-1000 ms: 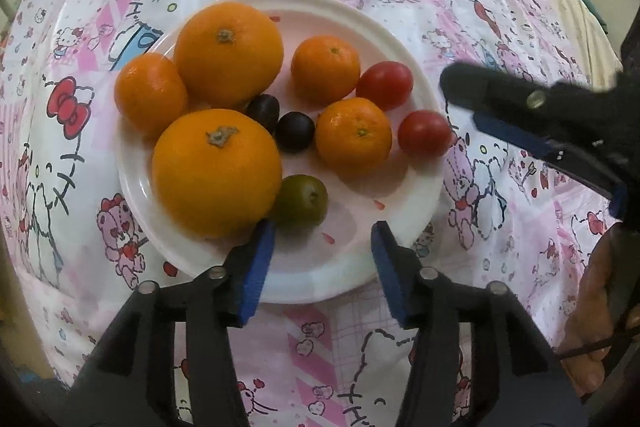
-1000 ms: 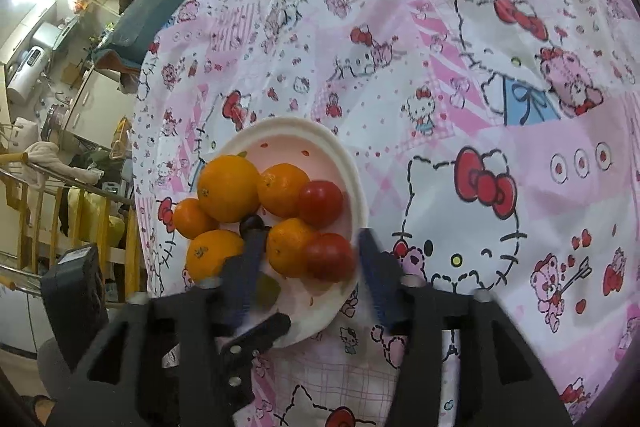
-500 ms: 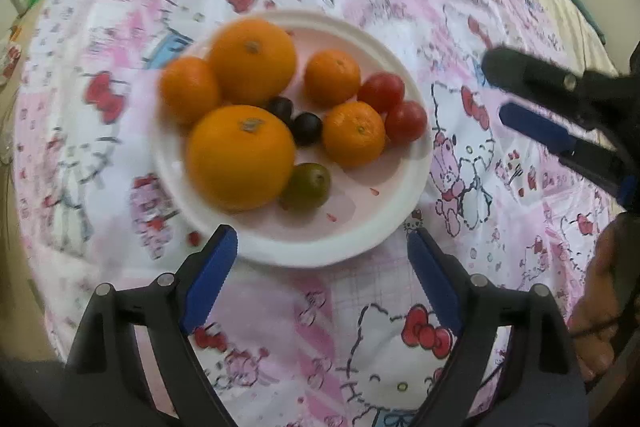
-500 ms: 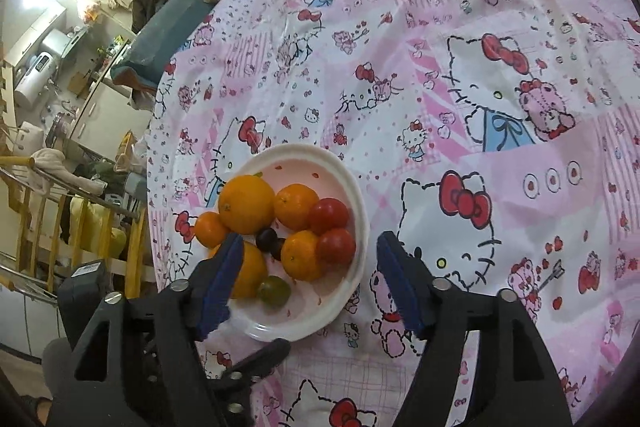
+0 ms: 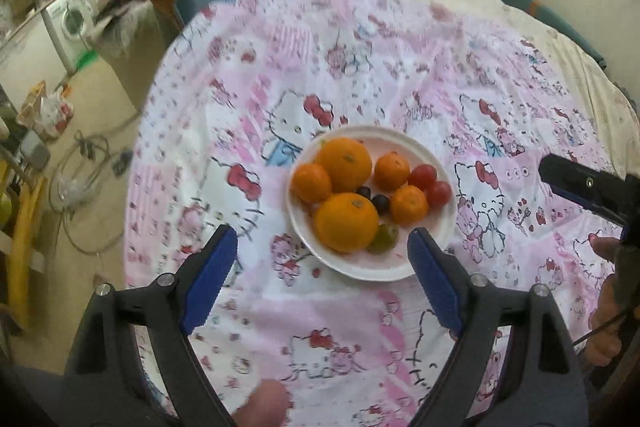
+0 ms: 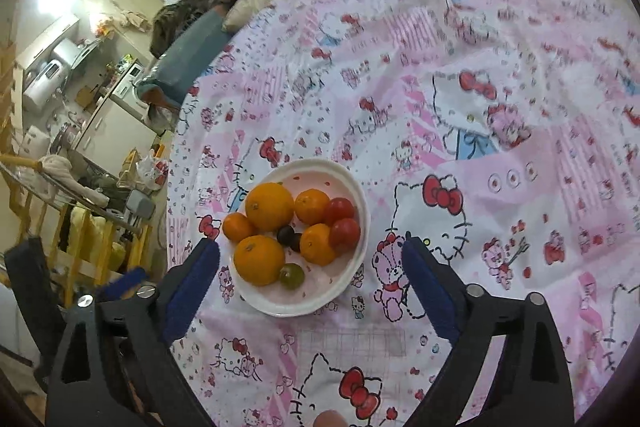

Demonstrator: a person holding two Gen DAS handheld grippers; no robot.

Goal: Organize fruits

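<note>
Both the left gripper (image 5: 322,269) and the right gripper (image 6: 310,285) are wide and empty, the right's jaws just opened; best keep them clear of the plate (image 5: 442,227) at frame centre.

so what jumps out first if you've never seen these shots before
The white plate heaped with fruit sits mid-frame on the pink cartoon-cat cloth: two big oranges, smaller mandarins, red cherry tomatoes, dark grapes and one greenish tomato. Both tongs, left and right, frame the plate from the near side, wide open and empty.
</note>
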